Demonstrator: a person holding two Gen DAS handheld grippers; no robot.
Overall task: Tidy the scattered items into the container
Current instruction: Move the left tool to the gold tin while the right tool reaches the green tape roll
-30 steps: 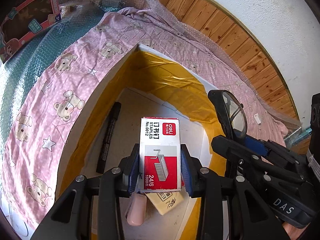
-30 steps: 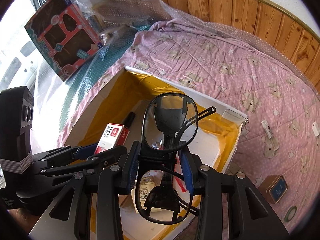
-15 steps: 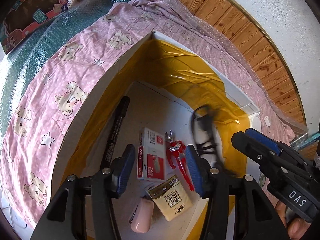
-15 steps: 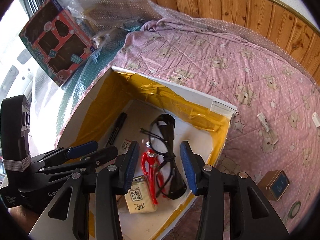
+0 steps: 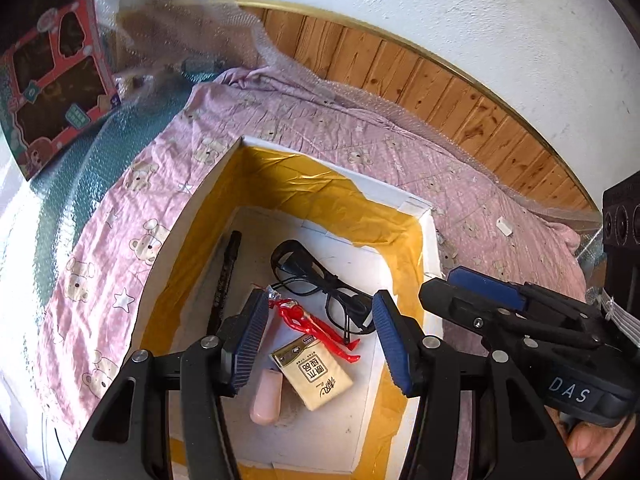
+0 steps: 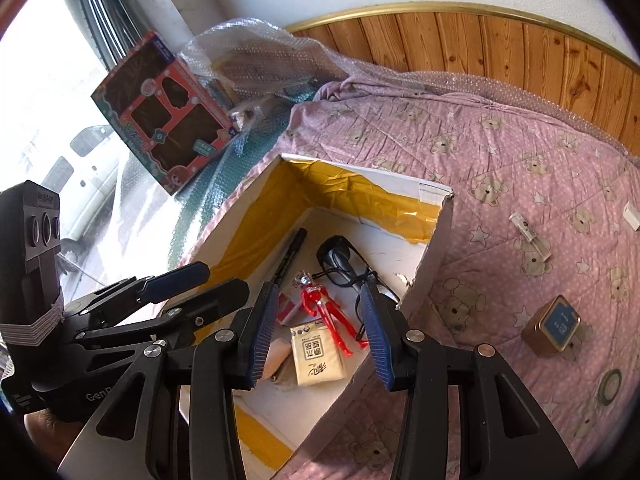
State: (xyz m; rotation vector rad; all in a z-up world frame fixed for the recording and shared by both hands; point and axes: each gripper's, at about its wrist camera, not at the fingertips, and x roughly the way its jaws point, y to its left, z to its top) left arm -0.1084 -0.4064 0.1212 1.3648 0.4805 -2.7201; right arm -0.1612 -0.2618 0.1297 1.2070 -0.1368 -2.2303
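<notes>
Jaws on both grippers are spread wide with nothing between them. The left gripper hangs over the open container, and the right gripper sits just beside it over the same box, also empty.

The container is a white box lined with yellow tape on the inside walls, sitting on a pink bear-print quilt. Inside on the floor: a black marker lying along the left wall, black glasses toward the back, a red action figure lying on its side partly over the glasses' frame, a yellowish tissue pack in front of it, and a pink eraser-looking thing right beside the pack. From the right wrist view you can also spot a red and white staples box peeking out next to the figure (mostly hidden behind the gripper finger).

Still out on the quilt, well apart from the box: a small square tin, a tape roll near the edge, a small clear tube-ish item, and a little white block. A toy package leans up by the window, with bubble wrap behind it.
</notes>
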